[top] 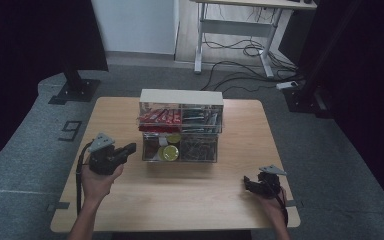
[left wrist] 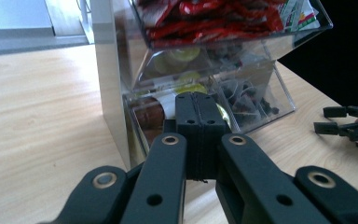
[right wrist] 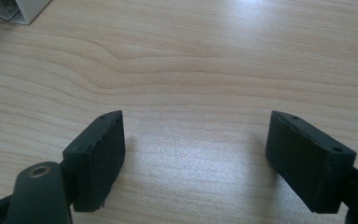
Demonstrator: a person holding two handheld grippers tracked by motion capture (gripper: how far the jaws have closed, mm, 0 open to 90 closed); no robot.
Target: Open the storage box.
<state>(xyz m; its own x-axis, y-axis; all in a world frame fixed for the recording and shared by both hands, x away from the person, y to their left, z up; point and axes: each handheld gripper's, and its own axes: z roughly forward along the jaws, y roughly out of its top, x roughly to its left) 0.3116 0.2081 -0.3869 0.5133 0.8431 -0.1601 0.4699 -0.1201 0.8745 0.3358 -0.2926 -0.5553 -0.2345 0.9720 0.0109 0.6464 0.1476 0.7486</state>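
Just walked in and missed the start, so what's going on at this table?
A person holds a two-jaw gripper in each hand at a wooden table. The left gripper, jaws pressed together and empty, points at the lower tier of a clear organizer stocked with red packets and yellow-lidded cups. The right gripper hangs open over bare tabletop near the right edge. Nothing is being held.

Pale wood-grain table (right wrist: 191, 60) with a smooth, faintly sheened top carries a clear glossy plastic organizer (top: 181, 131); inside it, shiny red packets (left wrist: 214, 16). Beside the organizer, matt black plastic gripper (left wrist: 200, 116) with metal rivets.
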